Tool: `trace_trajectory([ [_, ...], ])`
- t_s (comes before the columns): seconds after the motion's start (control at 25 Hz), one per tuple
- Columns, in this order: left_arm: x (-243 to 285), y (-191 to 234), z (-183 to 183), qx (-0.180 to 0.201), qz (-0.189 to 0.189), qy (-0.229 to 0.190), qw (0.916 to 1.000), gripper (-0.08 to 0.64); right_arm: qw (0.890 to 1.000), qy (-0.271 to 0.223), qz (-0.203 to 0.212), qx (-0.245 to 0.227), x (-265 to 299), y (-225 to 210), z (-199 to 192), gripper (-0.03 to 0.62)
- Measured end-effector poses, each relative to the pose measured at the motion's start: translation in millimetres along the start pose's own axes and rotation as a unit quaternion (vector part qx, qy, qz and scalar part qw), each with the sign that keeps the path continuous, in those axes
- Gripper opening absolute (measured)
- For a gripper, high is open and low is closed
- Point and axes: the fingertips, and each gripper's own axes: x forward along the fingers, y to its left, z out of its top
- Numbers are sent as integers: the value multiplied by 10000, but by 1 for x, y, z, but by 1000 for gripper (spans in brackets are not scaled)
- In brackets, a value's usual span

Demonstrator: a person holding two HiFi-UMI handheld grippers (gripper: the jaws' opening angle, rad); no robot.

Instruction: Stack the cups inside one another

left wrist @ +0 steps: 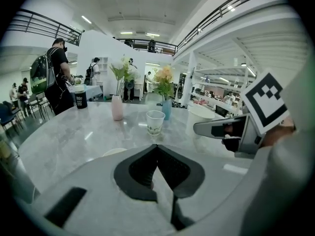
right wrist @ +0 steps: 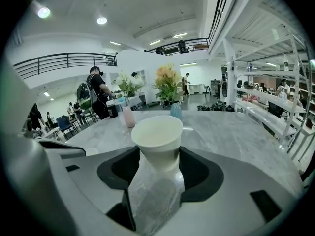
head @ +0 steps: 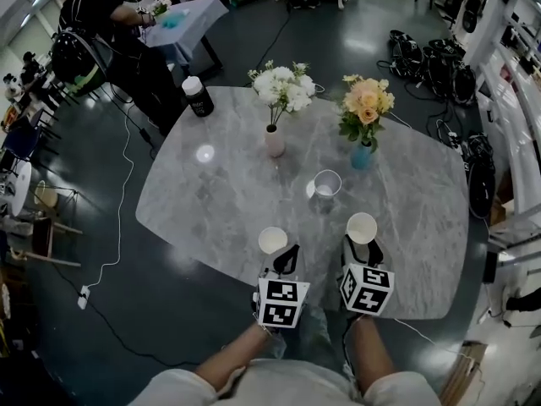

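The right gripper (right wrist: 157, 155) is clamped on an upright white cup (right wrist: 157, 134), mouth up. The left gripper (left wrist: 157, 147) is closed and empty, with a second cup (head: 273, 240) at its 10 o'clock. A third cup (left wrist: 155, 122) is shown printed only in the left gripper view.

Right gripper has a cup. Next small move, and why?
Probably lift the right gripper slightly and carry its white paper cup forward over the printed cup. The jaws are closed on the held cup, the printed cup stands upright, open and unobstructed just ahead, and the left gripper is shut and empty beside the other white cup.
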Motion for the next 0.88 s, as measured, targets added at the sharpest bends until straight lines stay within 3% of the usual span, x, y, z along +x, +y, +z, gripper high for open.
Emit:
trace_trajectory([
  [0.88,-4,47,60,-238,489,-546,9970,-5,9976,-298,543,-320,35,45,70,245],
])
